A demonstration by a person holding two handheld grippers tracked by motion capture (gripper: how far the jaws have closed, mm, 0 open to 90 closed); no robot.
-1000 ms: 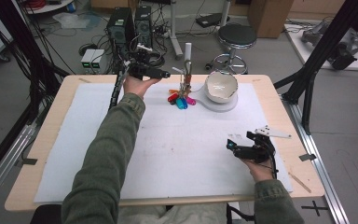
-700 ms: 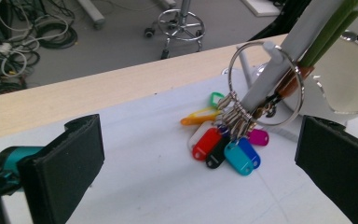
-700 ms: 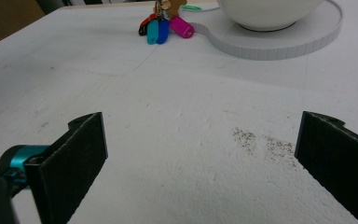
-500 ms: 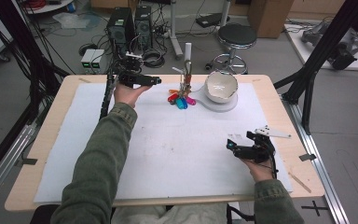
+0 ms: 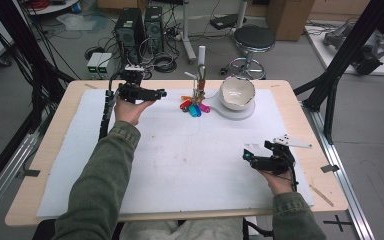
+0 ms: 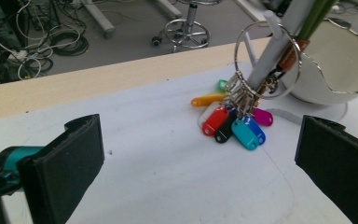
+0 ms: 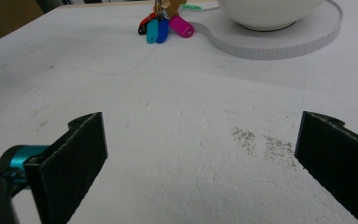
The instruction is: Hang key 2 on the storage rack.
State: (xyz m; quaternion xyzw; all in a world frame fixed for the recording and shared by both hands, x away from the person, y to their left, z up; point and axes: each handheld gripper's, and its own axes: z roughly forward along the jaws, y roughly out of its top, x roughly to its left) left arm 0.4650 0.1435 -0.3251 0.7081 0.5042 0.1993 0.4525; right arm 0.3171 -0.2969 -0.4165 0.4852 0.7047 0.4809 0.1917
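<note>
Key tags (image 6: 235, 126) on white table cover (image 5: 180, 160), wide-open empty left gripper (image 5: 161, 93) near, right gripper (image 5: 246, 156) likewise; cluttered lab floor (image 5: 45, 45) behind.

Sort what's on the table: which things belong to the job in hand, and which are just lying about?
In the job:
left gripper, open, aimed at the keys
key bunch with coloured tags on a ring around the white post

Lying about:
white bowl on its round base
right gripper, open, idle over the bare mat
</note>
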